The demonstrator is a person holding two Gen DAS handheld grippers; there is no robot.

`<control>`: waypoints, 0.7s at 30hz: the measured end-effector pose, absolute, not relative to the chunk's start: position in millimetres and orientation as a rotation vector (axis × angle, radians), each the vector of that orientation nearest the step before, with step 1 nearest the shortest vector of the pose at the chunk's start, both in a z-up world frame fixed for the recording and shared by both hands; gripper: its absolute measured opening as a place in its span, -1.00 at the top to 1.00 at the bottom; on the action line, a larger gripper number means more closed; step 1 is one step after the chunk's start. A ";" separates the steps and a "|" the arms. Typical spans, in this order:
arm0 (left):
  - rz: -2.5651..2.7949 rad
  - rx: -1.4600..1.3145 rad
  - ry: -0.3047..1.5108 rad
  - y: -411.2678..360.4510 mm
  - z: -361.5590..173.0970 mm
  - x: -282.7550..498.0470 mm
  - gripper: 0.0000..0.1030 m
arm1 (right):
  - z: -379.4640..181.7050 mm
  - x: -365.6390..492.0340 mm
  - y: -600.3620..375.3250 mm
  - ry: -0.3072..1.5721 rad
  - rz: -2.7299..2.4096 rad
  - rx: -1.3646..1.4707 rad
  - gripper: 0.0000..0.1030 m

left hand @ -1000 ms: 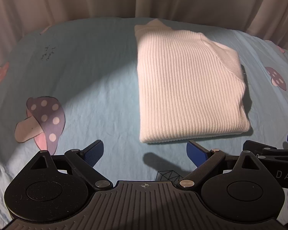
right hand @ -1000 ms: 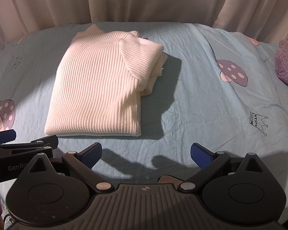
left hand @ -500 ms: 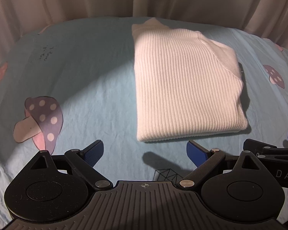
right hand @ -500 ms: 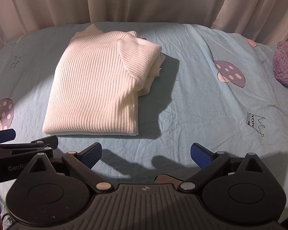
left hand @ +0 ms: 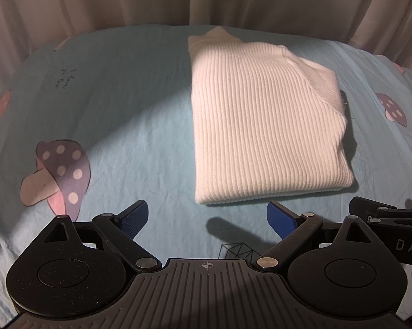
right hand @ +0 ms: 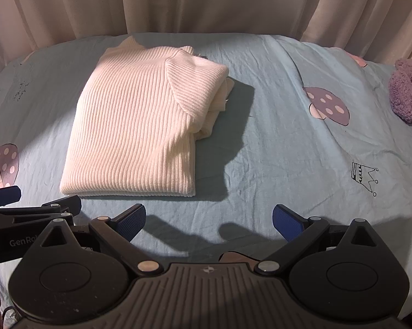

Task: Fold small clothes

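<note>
Sweater in white ribbed knit lies folded into a neat rectangle on a blue mushroom-print bedsheet, while left gripper and right gripper hover just short of its near edge, jaws spread wide and empty, likely because folding looks finished

- Far right of the right gripper's jaws, a purple plush thing runs off the frame edge.
- Left of the left jaws, small dark writing on the bedsheet is too tiny to read.
</note>
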State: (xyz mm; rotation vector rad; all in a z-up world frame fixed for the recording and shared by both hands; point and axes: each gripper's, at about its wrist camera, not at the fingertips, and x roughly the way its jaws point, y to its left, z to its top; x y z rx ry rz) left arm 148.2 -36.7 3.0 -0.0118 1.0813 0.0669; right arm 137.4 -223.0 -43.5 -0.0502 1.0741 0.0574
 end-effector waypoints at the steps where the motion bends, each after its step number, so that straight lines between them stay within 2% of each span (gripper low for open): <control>1: 0.068 -0.011 1.081 -36.7 3.2 148.5 -0.88 | -43.3 137.5 -223.3 1.073 0.057 -0.050 -0.92; 21: 0.068 -0.016 1.077 -38.4 5.1 148.4 -0.88 | -41.2 138.8 -229.6 1.063 0.050 -0.039 -0.92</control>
